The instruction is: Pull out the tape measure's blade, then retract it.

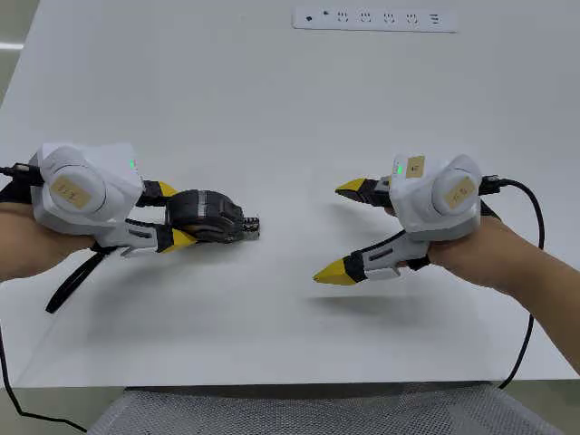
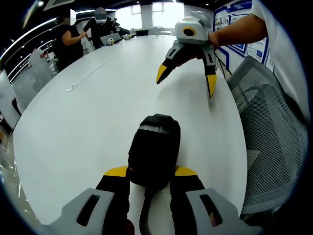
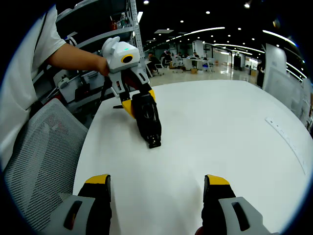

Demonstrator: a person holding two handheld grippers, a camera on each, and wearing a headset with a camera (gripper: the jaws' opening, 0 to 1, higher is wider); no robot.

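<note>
A black tape measure rests on the white table, its blade end pointing right. My left gripper is shut on the tape measure, yellow-tipped fingers pressing both its sides. My right gripper hovers open a short way to the right, nothing between its fingertips. In the right gripper view the tape measure lies ahead, held by the left gripper. The right gripper faces back in the left gripper view. No blade is drawn out.
A white power strip lies at the table's far edge. Black cables trail from both grippers. A grey mesh chair sits at the near edge. People stand at the far end of the long table.
</note>
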